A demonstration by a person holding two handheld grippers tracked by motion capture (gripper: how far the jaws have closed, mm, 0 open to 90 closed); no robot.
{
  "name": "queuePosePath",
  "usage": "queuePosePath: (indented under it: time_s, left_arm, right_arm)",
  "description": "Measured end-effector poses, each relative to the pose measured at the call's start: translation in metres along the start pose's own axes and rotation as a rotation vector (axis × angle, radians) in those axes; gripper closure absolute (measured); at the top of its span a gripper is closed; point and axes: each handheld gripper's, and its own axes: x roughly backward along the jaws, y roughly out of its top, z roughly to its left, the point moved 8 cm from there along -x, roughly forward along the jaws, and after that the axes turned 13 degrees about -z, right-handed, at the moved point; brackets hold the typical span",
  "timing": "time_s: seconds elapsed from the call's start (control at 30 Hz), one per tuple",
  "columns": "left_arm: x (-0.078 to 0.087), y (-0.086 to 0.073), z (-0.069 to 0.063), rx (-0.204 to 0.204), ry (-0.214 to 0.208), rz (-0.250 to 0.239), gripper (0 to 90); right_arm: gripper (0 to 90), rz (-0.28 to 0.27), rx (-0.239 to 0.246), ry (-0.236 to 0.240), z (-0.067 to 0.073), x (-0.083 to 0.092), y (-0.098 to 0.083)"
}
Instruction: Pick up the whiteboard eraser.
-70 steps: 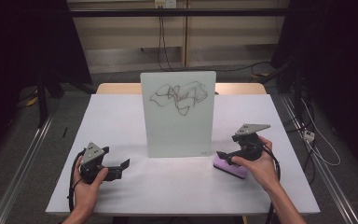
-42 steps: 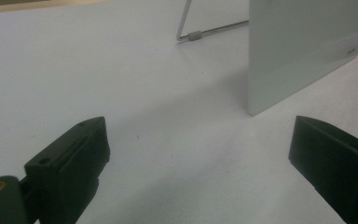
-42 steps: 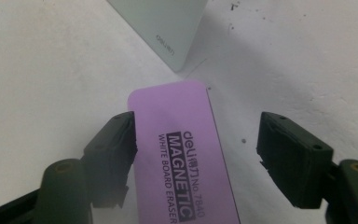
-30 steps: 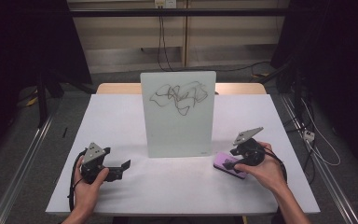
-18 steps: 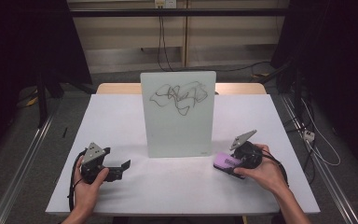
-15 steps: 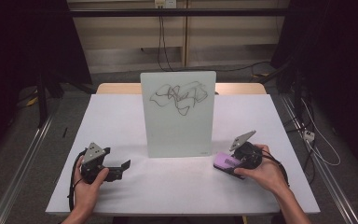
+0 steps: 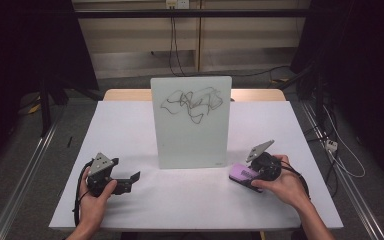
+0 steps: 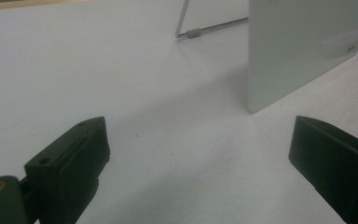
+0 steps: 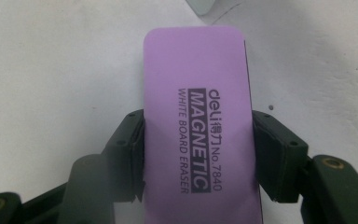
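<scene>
The right gripper [image 9: 198, 140] pinches the purple eraser [image 9: 198, 116] near the desk's [image 7: 130, 120] right front corner, its jaws having just been closing; the eraser's near end is cut off. The left gripper [image 8: 198, 154] rests spread, empty. The whiteboard [image 7: 191, 122] stands mid-desk.

The right gripper [image 7: 250, 174] lies low at four o'clock, jaws just closed and clamped, hand wrapped behind. The left gripper [image 7: 130, 179] rests at eight o'clock, jaws spread wide, pointing toward three o'clock.
</scene>
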Motion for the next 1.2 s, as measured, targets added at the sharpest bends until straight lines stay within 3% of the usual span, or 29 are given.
queuePosePath:
  time_s: [0.23,0.67,0.77,1.2]
  left_arm:
    - [0.001,0.0,0.001,-0.001,0.001,0.0,4.9]
    - [0.003,-0.002,0.005,0.015,0.007,0.0,4.9]
    - [0.002,-0.002,0.006,0.013,0.006,-0.002,4.9]
    - [0.0,-0.001,0.002,-0.002,0.003,0.003,4.9]
  right_arm:
    - [41.5,-0.044,-0.03,0.009,-0.001,0.004,0.005]
    - [41.5,-0.183,-0.087,0.037,-0.004,0.011,0.018]
    - [41.5,-0.225,-0.08,0.038,-0.001,0.013,0.025]
    - [41.6,-0.271,-0.063,0.042,0.004,0.017,0.032]
